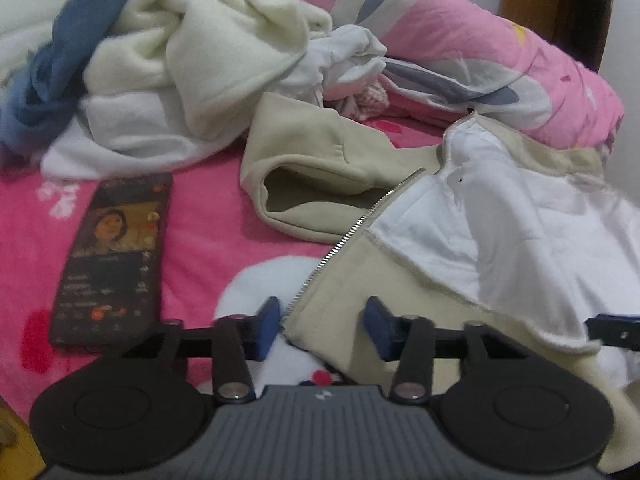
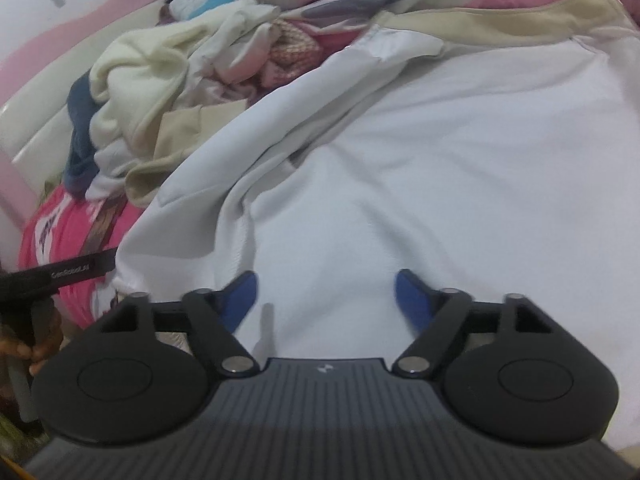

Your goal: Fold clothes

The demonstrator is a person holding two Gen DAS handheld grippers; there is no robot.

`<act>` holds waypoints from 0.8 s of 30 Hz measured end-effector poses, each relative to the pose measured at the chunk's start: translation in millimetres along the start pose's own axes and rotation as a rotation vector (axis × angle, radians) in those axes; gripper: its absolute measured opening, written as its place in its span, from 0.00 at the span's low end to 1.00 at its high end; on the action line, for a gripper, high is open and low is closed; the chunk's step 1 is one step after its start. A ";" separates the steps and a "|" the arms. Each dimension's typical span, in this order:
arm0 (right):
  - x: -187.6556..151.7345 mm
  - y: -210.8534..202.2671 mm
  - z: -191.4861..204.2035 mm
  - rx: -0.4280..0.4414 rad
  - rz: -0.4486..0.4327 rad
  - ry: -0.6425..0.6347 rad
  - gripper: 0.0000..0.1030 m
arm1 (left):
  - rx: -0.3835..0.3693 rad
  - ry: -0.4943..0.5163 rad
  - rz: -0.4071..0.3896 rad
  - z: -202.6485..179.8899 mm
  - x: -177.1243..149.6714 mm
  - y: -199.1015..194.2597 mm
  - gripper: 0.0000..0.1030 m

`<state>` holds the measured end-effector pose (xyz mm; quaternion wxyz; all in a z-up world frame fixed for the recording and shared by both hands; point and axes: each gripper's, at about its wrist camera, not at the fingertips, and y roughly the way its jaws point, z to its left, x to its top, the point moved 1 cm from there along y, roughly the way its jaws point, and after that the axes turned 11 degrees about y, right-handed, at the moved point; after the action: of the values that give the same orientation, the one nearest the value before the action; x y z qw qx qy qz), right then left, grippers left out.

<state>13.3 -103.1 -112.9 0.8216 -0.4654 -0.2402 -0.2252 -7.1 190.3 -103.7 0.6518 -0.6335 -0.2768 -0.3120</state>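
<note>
Lying between parted left jaws, beige jacket [image 1: 352,272] hem (zipper edge), right jaws wide over lining

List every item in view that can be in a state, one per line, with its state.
beige zip jacket: unzipped, spread open, white lining up, not folded
phone: screen lit, flat on the bedspread
cream fleece: crumpled in the pile
blue garment: crumpled
pink quilt: bunched up
left gripper: open, zipper edge between its fingers, not pinched
right gripper: open over the white lining
</note>
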 end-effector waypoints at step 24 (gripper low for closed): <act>-3.7 -7.4 -9.3 0.027 -0.046 0.055 0.88 | -0.227 -0.078 -0.294 -29.5 25.2 -84.2 0.02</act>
<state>7.7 -114.0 -114.5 0.8287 -0.4422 -0.2313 -0.2532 -55.4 159.2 -30.9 0.5124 -0.6673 -0.3545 -0.4081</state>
